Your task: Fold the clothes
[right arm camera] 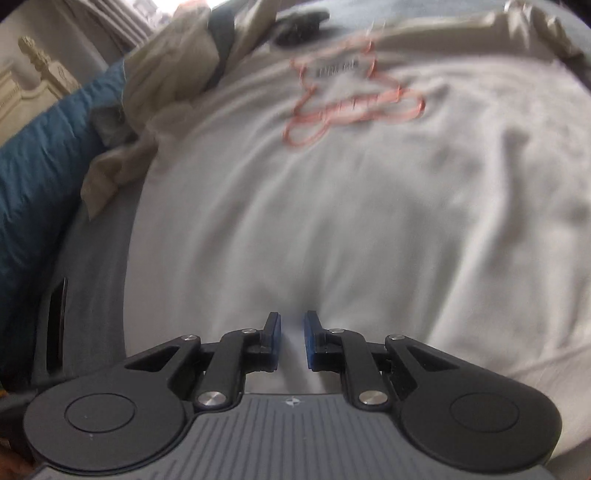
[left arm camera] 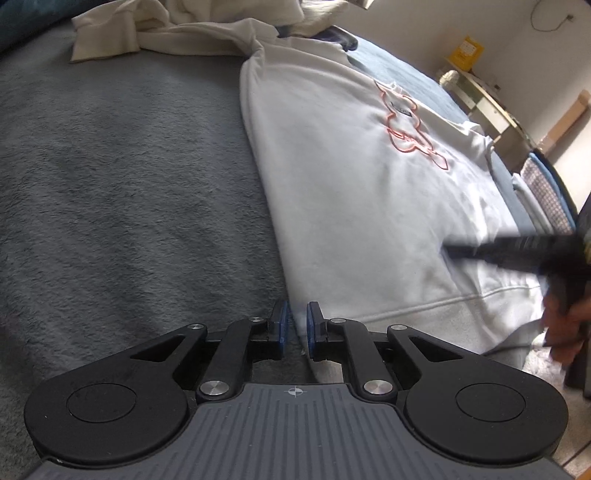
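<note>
A: What covers the bed?
B: A grey fleece blanket [left arm camera: 122, 177], and spread flat on it a white sweatshirt [left arm camera: 351, 192] with a red outline print [left arm camera: 410, 125]. Cream clothes [left arm camera: 177, 33] lie bunched beyond its far end.
A: The left gripper [left arm camera: 295, 325]?
B: Clenched on the sweatshirt's hem corner, jaws nearly together with the cloth edge between them.
A: And the right gripper [right arm camera: 292, 339]?
B: Above the sweatshirt's lower part, jaws narrowly apart; whether it pinches cloth, I cannot tell.
</note>
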The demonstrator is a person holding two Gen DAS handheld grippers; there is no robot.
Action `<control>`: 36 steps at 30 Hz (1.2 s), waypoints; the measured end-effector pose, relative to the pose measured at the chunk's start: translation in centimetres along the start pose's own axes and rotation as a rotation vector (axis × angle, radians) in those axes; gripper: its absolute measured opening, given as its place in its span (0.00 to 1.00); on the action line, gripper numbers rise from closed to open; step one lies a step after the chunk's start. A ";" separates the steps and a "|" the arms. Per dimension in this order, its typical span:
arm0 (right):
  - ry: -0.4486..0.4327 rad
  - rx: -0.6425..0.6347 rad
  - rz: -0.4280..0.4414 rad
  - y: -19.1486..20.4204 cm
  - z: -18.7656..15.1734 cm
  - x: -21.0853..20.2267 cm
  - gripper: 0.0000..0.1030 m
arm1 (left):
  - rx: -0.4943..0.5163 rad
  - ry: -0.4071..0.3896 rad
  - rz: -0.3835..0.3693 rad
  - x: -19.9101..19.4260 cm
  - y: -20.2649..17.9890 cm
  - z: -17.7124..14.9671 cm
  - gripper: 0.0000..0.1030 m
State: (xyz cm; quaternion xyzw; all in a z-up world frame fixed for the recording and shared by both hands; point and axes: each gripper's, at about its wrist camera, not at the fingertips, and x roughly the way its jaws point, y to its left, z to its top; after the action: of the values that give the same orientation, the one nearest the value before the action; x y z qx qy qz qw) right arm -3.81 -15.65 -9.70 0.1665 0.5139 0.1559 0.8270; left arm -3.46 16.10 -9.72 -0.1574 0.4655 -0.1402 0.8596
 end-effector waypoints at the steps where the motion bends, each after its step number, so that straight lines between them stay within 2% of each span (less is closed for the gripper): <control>1: 0.019 -0.010 0.030 0.3 -1.3 -0.1 0.15 | 0.006 -0.017 0.002 -0.5 0.0 0.0 0.10; 5: 0.062 -0.091 0.095 0.4 -1.7 -2.8 0.15 | 0.008 -0.080 -0.040 -1.4 -0.2 0.9 0.10; 9: -0.151 0.168 0.044 -7.2 4.6 -5.3 0.15 | 0.037 -0.113 -0.112 0.8 -2.7 2.4 0.10; 12: -0.275 0.411 0.017 -14.9 8.3 -6.0 0.15 | 0.034 -0.067 -0.110 3.9 -4.0 2.5 0.10; 15: -0.395 0.604 -0.109 -22.1 7.4 -7.7 0.12 | 0.061 -0.035 -0.068 5.5 -4.3 1.9 0.10; 16: -0.435 0.668 -0.152 -24.5 7.2 -8.3 0.07 | 0.078 -0.038 -0.063 5.2 -4.2 1.8 0.10; 17: -0.479 0.739 -0.183 -26.7 6.7 -9.0 0.07 | 0.096 -0.041 -0.058 4.8 -4.0 1.7 0.10; 18: -0.535 0.822 -0.162 -28.0 5.6 -9.9 0.07 | 0.106 -0.037 -0.050 4.5 -3.8 1.6 0.10; 20: -0.600 0.873 -0.086 -28.6 4.5 -10.9 0.09 | 0.110 -0.027 -0.040 4.0 -3.3 1.6 0.10; 22: -0.558 0.790 -0.011 -27.3 5.5 -10.2 0.10 | 0.100 -0.017 -0.042 3.8 -2.9 2.0 0.10; 25: -0.394 0.648 0.149 -24.4 8.9 -6.4 0.10 | 0.071 -0.002 -0.036 3.9 -2.3 2.4 0.10; 28: -0.351 0.624 0.089 -23.7 11.0 -3.6 0.10 | 0.028 0.009 -0.043 4.3 -2.1 2.6 0.10; 29: -0.386 0.654 0.036 -24.9 11.0 -3.6 0.07 | 0.026 0.005 -0.041 4.2 -2.1 2.6 0.10; 30: -0.426 0.687 -0.015 -26.0 11.0 -3.8 0.00 | 0.025 0.000 -0.038 4.0 -2.1 2.7 0.10; 32: -0.529 0.765 -0.091 -27.7 10.4 -5.8 0.01 | 0.022 -0.010 -0.032 3.7 -2.1 2.9 0.10; 33: -0.558 0.760 -0.108 -27.8 10.3 -6.9 0.04 | 0.021 -0.015 -0.029 3.5 -2.1 3.0 0.10; 34: -0.563 0.717 -0.095 -27.4 10.3 -7.6 0.04 | 0.032 -0.031 -0.034 3.2 -2.2 3.2 0.10; 36: -0.505 0.618 -0.008 -25.6 10.5 -7.6 0.05 | 0.054 -0.061 -0.069 3.0 -2.6 4.0 0.10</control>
State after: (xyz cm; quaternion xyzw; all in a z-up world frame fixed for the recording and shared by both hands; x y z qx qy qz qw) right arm 4.69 -43.06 -10.46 0.4383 0.3179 -0.0551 0.8389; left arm 1.23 13.12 -8.86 -0.1540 0.4296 -0.1774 0.8719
